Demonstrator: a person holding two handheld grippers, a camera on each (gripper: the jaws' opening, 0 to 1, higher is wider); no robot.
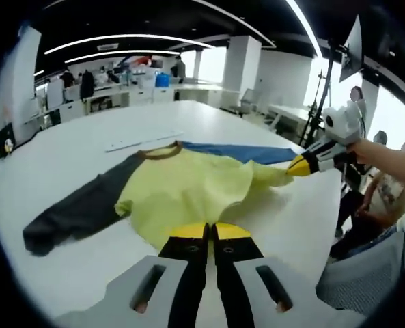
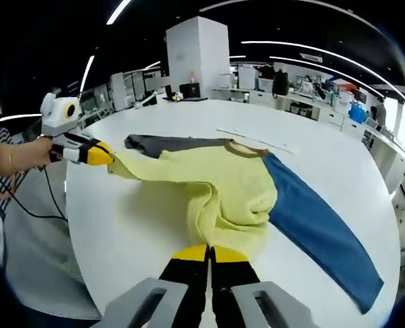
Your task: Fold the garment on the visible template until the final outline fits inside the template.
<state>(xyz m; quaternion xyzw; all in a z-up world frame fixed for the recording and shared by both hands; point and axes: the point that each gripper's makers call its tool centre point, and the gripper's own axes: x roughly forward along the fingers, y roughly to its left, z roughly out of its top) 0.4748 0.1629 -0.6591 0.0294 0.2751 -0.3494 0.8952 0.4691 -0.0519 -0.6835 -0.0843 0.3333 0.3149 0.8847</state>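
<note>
Garment [image 1: 188, 195] lies on the white worktop [image 1: 86, 137] just ahead of both grippers, its long axis running sleeve to sleeve: grey sleeve [image 1: 76, 208] stretched out to the left of the left gripper [image 1: 210, 231], blue sleeve [image 2: 318, 225] trailing off to the right of the right gripper [image 2: 209, 253], brown collar [image 2: 246, 148] on the far side. Each gripper is pressed together on the yellow hem, holding a corner lifted.

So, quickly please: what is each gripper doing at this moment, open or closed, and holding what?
Left gripper: closed on the hem of the yellow knit sweater.
Right gripper: closed on the same sweater's hem.
</note>
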